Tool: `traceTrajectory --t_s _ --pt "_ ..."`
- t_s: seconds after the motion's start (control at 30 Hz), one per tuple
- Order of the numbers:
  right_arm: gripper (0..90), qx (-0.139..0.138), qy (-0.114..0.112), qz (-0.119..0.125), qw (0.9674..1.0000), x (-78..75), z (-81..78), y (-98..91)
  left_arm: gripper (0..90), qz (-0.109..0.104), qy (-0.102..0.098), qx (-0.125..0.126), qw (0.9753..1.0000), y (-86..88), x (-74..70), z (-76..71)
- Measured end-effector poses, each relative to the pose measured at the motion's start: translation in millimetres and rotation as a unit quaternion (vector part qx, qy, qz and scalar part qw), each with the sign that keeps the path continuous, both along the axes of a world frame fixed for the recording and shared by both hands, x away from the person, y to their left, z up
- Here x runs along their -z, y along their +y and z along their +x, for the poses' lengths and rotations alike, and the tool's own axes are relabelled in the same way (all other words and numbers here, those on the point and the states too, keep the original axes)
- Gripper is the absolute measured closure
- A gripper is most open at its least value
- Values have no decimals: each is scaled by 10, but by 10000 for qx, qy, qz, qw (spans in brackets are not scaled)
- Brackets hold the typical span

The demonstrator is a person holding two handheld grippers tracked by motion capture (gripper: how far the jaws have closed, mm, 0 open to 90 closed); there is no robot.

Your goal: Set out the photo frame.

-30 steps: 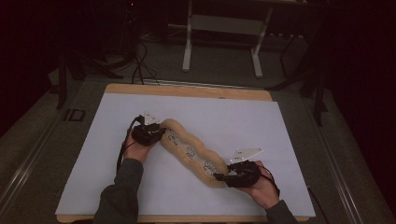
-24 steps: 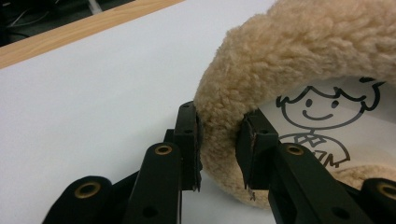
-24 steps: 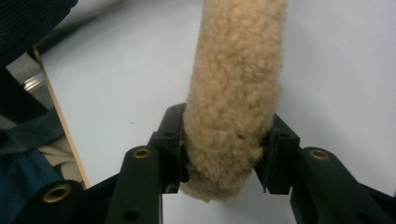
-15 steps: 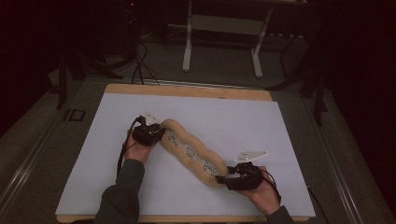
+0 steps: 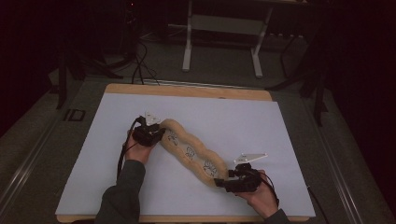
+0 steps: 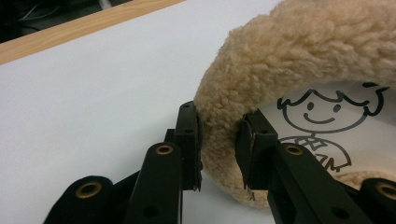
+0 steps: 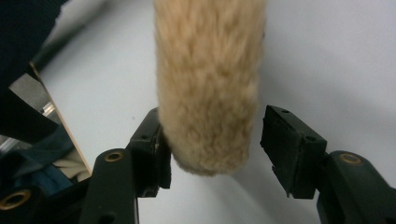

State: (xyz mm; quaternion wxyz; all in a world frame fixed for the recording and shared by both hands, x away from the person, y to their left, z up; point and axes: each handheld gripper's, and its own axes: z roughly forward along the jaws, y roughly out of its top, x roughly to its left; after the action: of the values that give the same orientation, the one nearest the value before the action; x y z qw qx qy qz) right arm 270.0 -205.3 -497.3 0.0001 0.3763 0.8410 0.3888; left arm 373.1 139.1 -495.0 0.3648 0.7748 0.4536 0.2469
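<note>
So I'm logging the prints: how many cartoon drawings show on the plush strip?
3, spaced along the strip: one near the left gripper, one mid-strip, one near the right gripper. More may be hidden underneath.

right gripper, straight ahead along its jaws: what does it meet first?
Likely the tan fleece strip. Its end already sits between the right gripper jaws, which have just been opening; one pad looks to touch it, the other stands apart. Going on would run along the strip over the white sheet.

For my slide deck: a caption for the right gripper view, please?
Right gripper, jaws just opened, straddles the fleecy tan plush roll on the white sheet.
</note>
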Motion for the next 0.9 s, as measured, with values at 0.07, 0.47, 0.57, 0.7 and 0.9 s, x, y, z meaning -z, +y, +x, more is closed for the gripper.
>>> traceTrajectory --t_s 0.07,0.47,0.57,0.7,0.9 --pt "454 16 27 -43 10000 35 -3 14 729 -4 1 -15 10000 -3 -2 -4" --pt "643 -15 -144 -39 9999 -26 -23 11 729 -52 -9 -164 9999 -4 -1 -26" --pt "646 10 -235 -105 9997 -36 -11 9 729 -61 -12 -210 9998 0 -2 -28" --pt "649 77 -302 -137 9994 -53 31 -4 730 -85 -38 -271 9996 8 -12 -35" --pt "650 108 -368 -190 9991 -72 73 -2 730 -71 -69 -366 9993 14 -32 -49"
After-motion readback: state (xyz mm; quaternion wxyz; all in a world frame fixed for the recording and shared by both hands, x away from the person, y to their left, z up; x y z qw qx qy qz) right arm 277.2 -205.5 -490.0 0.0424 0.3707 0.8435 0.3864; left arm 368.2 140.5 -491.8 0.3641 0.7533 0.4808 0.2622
